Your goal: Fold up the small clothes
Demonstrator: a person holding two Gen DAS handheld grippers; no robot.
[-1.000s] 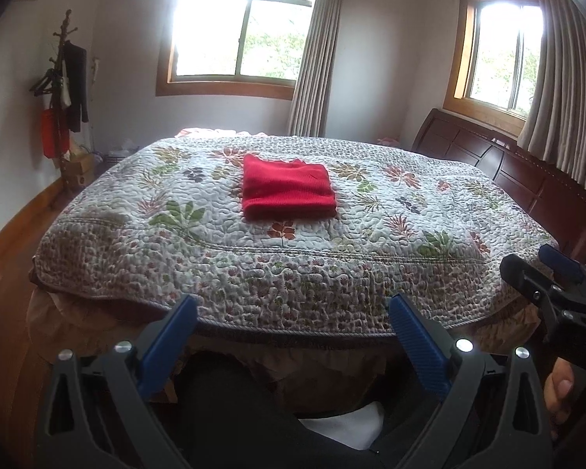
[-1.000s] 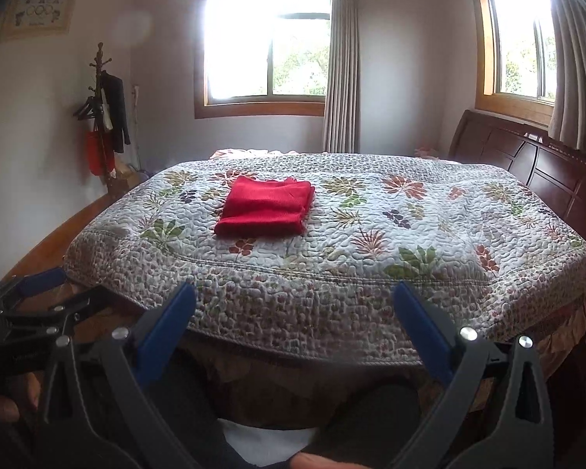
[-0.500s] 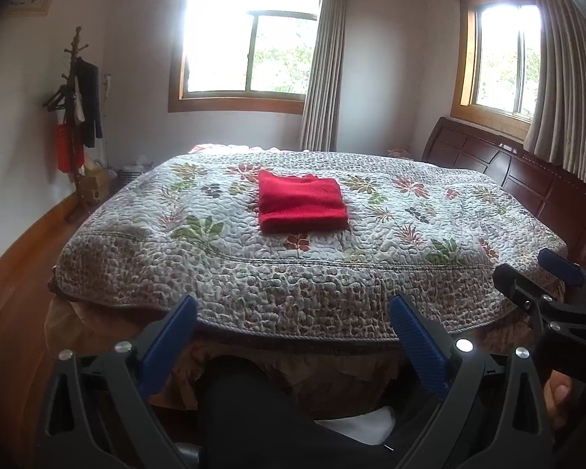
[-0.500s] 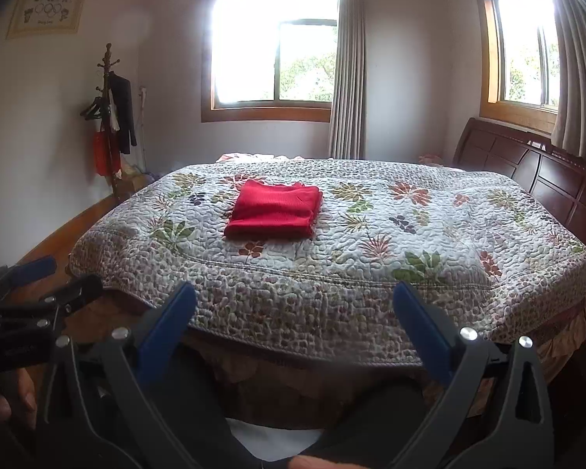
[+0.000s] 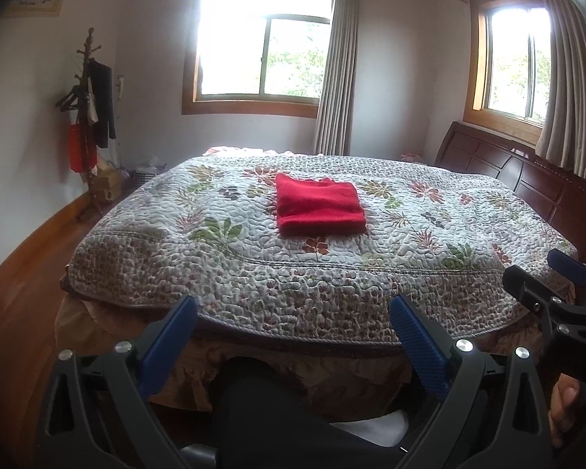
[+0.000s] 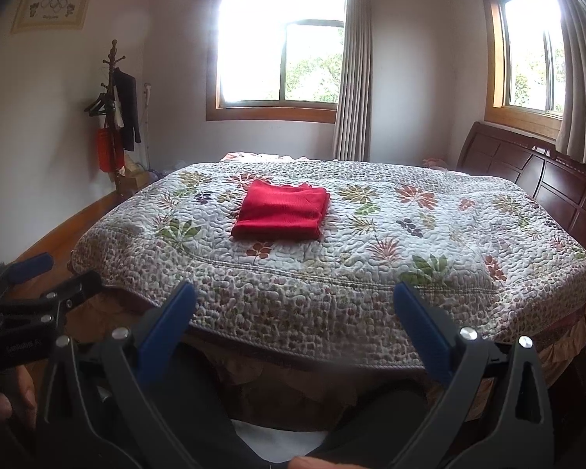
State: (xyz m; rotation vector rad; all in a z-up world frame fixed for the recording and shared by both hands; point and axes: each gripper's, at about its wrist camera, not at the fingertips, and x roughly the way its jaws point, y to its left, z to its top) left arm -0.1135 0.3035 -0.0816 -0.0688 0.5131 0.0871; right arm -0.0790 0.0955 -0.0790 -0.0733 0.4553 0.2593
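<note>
The red garment lies folded into a neat flat rectangle on the quilt, well ahead of both sets of jaws and out of their reach. From the left gripper it sits ahead and a touch to the right of centre; from the right gripper it sits ahead and slightly left. Its edges look squared and stacked, so the folding of this piece appears finished. No other loose clothing shows on the bed, though some pale fabric at the far edge beyond the quilt is too small to tell apart.

Both grippers hang short of the near edge of the bed, jaws spread wide and holding nothing. Each appears at the edge of the other's view, just beside it.

Against the earlier frames, the garment has not shifted on the quilt. Both cameras have tipped upward: more wall and window is in view, the wall poster now shows more fully, and the bed sits lower in the picture. The jaws have stayed equally wide throughout. That reads as backing off after the last fold.
</note>
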